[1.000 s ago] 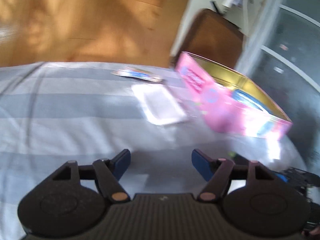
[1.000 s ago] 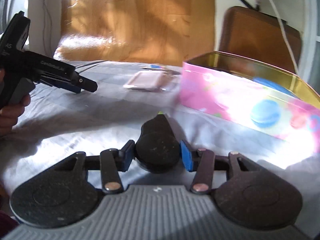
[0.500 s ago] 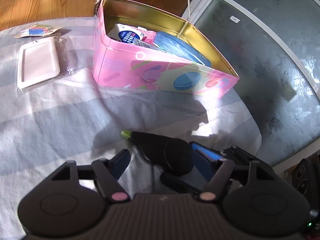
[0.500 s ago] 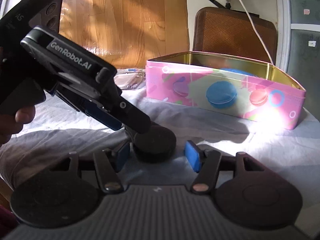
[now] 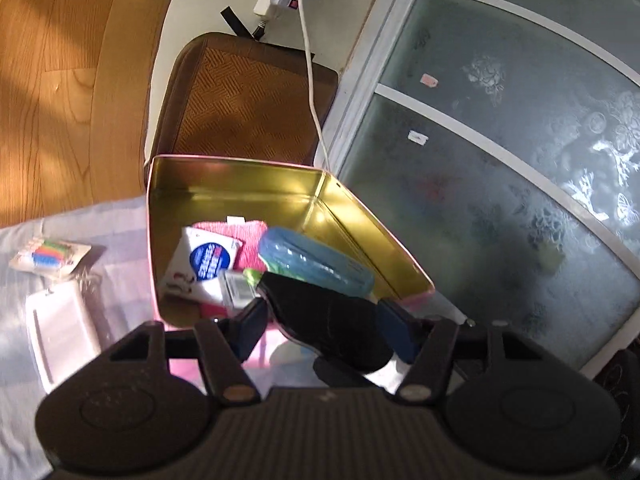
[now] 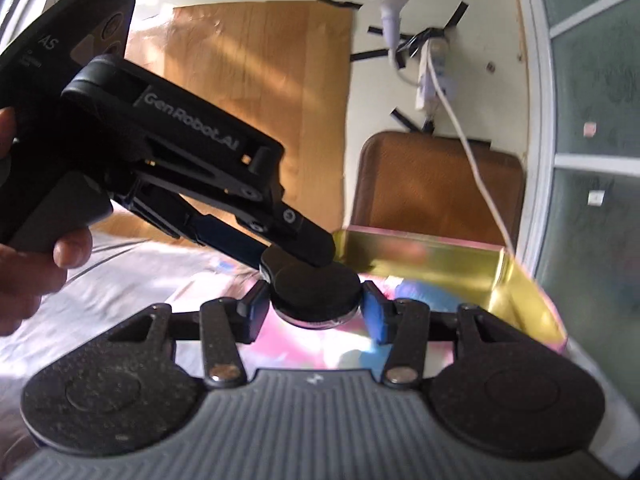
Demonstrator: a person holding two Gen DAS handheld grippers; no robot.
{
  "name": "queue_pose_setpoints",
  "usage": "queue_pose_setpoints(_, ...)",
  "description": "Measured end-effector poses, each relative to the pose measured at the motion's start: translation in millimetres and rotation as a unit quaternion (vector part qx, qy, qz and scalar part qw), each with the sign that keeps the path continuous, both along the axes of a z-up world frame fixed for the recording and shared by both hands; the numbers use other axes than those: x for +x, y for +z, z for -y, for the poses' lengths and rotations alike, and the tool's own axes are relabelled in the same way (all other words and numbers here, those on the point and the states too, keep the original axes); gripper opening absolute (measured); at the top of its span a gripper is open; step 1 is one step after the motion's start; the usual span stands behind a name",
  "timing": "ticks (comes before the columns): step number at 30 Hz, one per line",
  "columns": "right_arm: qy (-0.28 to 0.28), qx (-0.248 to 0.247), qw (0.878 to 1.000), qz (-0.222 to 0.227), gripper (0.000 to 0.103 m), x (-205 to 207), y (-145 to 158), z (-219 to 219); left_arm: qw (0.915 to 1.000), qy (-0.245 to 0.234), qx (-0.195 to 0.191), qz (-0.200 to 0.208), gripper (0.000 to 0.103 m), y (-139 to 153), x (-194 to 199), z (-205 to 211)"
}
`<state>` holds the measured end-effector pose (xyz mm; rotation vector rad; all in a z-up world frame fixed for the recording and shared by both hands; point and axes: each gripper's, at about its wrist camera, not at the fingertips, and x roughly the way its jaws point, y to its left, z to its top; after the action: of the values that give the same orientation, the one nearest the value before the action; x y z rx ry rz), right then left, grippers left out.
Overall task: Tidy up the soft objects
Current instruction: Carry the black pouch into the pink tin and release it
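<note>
Soft black pouch (image 5: 332, 320), pinched by left gripper (image 5: 320, 328) and flanked by right gripper (image 6: 316, 304), hangs lower-centre over pink tin (image 5: 240, 172) for dropping in.

The left wrist view looks steeply down from above into the open pink tin box with a gold inside (image 5: 256, 188), close over its near wall, with the frosted glass door (image 5: 500, 168) to its right. The right wrist view sits lower and looks more level across the same box (image 6: 520, 276) toward the cream wall (image 6: 480, 40). Both views share the box, the brown woven chair back (image 5: 240, 100) (image 6: 432, 184) behind it and the white cable (image 5: 310, 80) (image 6: 472, 160).
</note>
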<state>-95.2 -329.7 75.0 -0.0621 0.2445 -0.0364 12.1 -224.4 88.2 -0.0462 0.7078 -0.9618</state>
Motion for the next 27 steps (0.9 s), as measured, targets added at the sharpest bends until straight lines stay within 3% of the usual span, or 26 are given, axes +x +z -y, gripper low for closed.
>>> queue_pose_setpoints(8,-0.036,0.017,0.997,-0.061,0.053,65,-14,35,0.998,0.026,0.01,-0.056,0.06,-32,69,50)
queue_pose_setpoints(10,-0.054,0.001,0.996,-0.069,0.053,75,-19,38,0.9972,0.031,0.015,-0.066,0.06,-42,76,59)
queue_pose_setpoints(13,-0.121,-0.064,0.988,-0.069,0.053,92,-31,40,0.9966,0.052,0.023,-0.059,0.06,-45,85,63)
queue_pose_setpoints(16,-0.154,-0.059,0.984,-0.061,0.053,91,-27,53,0.9959,0.067,0.0,-0.061,0.06,-36,91,46)
queue_pose_setpoints(20,-0.156,-0.034,0.986,-0.048,0.054,68,-19,58,0.9961,0.08,-0.011,-0.035,0.06,-23,88,13)
queue_pose_setpoints(24,-0.136,-0.009,0.99,-0.035,0.053,43,-16,43,0.9956,0.093,-0.004,-0.009,0.06,-21,79,-29)
queue_pose_setpoints(27,-0.089,0.018,0.996,-0.015,0.053,31,-12,19,0.9928,0.12,0.003,0.011,0.061,-25,73,-70)
